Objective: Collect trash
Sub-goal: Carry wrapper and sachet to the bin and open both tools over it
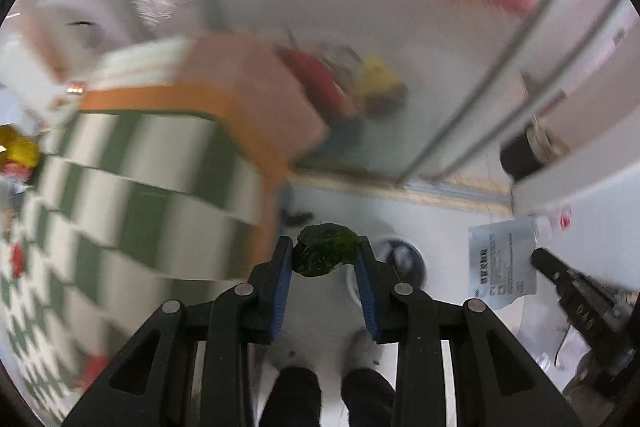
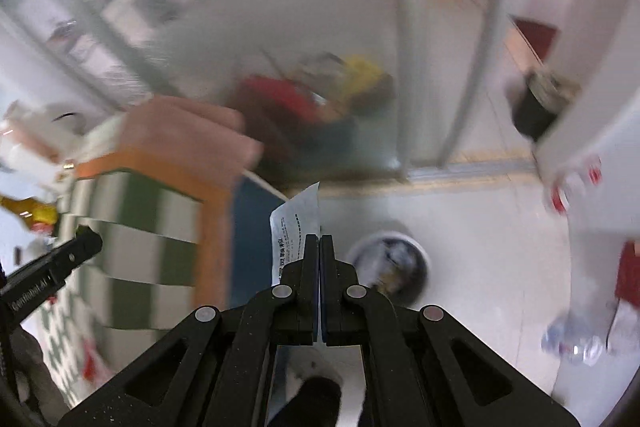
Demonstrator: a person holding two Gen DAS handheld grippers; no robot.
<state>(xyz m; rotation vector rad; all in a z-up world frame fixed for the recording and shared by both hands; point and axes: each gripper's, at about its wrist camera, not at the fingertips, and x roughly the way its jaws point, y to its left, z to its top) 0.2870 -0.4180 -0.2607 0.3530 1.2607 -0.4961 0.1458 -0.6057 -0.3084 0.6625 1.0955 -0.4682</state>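
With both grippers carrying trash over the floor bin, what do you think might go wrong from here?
1. The crumpled green wrapper sits only at the left gripper tips, so it may slip out early.
2. The white packet is light and flat; released by the right gripper from up here, it may drift past the bin.

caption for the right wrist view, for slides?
Right gripper clamps a printed white packet above a round bin on the floor.
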